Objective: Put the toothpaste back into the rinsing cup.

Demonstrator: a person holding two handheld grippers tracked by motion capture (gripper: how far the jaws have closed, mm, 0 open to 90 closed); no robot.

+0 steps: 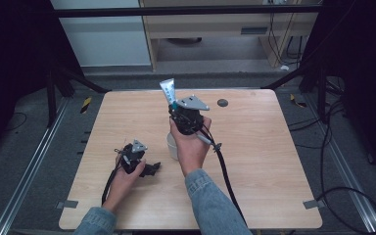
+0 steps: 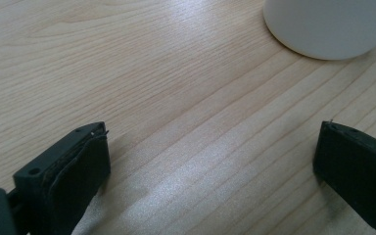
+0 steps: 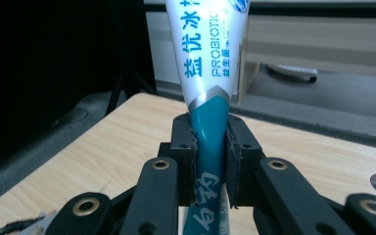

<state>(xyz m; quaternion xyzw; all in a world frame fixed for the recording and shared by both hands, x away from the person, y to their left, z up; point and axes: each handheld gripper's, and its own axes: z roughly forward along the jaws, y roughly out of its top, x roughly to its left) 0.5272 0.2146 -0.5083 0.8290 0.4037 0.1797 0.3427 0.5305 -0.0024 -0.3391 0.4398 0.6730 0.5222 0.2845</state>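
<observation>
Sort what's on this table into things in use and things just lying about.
In use:
- toothpaste tube, clamped in the right gripper
- white cup, on the table beside the right hand
- left gripper, open, low over the table

Lying about:
- dark round disc near the far edge

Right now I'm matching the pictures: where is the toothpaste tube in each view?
High view: toothpaste tube sticks up above the right gripper, centre.
Left gripper view: not in it.
Right gripper view: toothpaste tube upright, clamped, centre.
Shared landmark: wooden table.
</observation>
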